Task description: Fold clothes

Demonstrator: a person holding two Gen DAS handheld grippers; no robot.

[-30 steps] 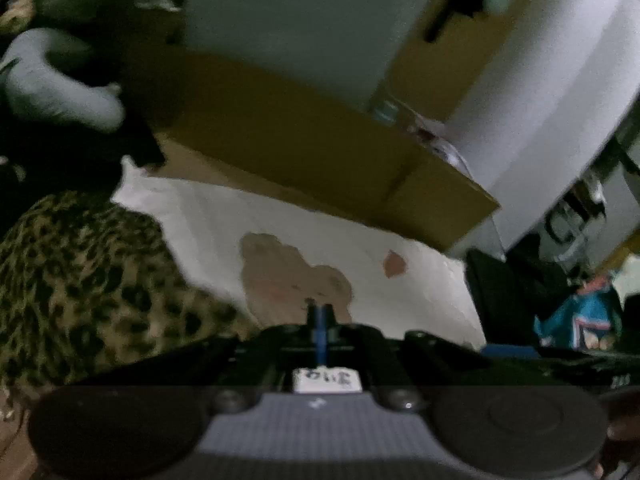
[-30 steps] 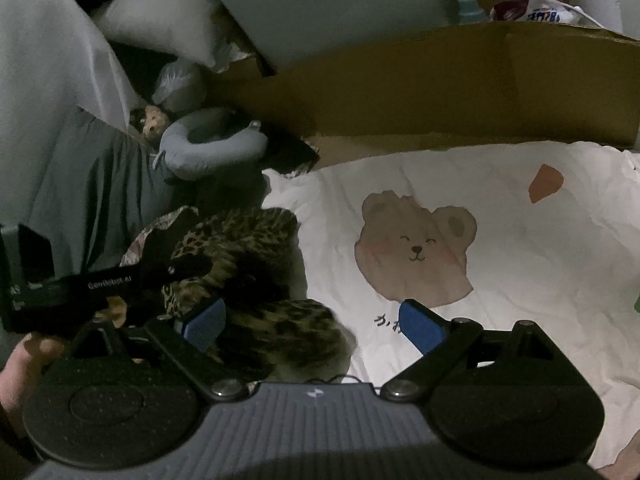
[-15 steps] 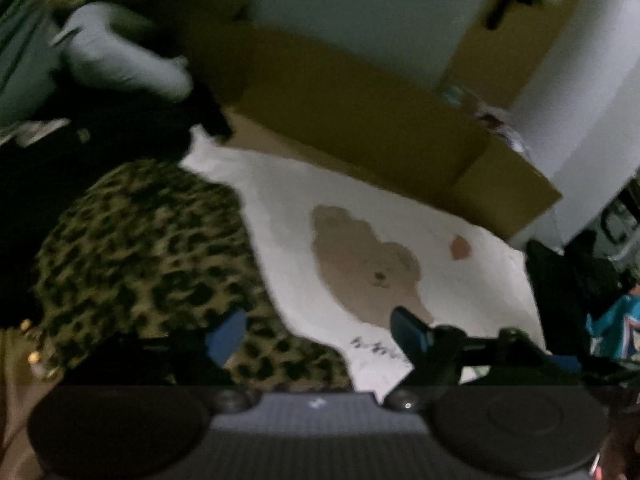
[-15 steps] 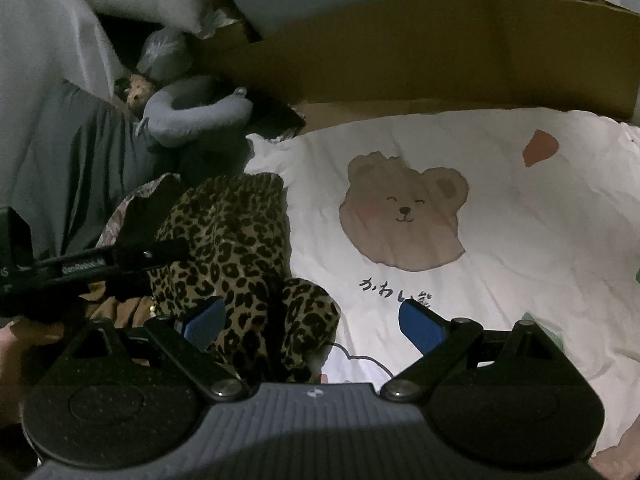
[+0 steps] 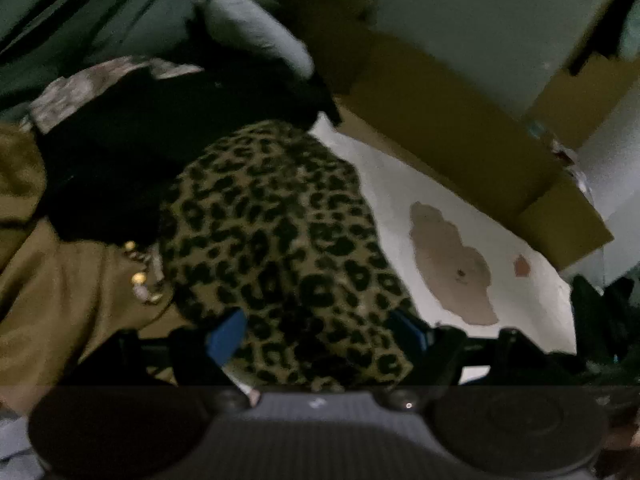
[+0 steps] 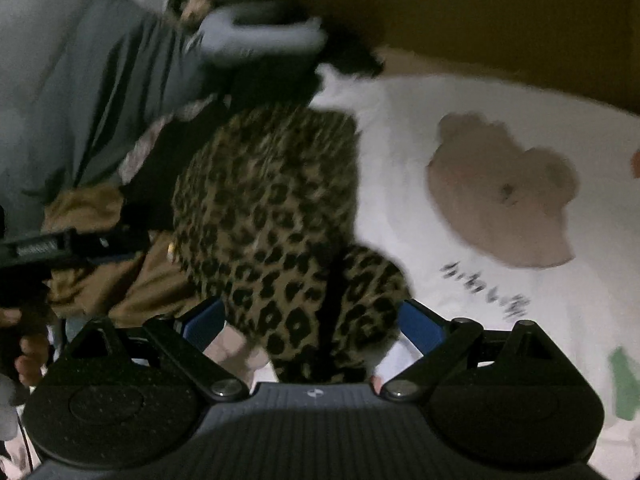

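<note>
Both grippers wide, holding nothing. Right gripper (image 6: 310, 320) and left gripper (image 5: 316, 334) each have the leopard garment (image 6: 272, 216) bunched between the fingers, running to 12 o'clock. Garment sits on the bear sheet (image 6: 500, 192), at its left edge. Neither arm clearly nearer.

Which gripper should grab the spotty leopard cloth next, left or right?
Probably either, but the right gripper looks slightly better placed: it is open with the leopard cloth lying between its blue fingers. The left gripper is open around it too.
</note>
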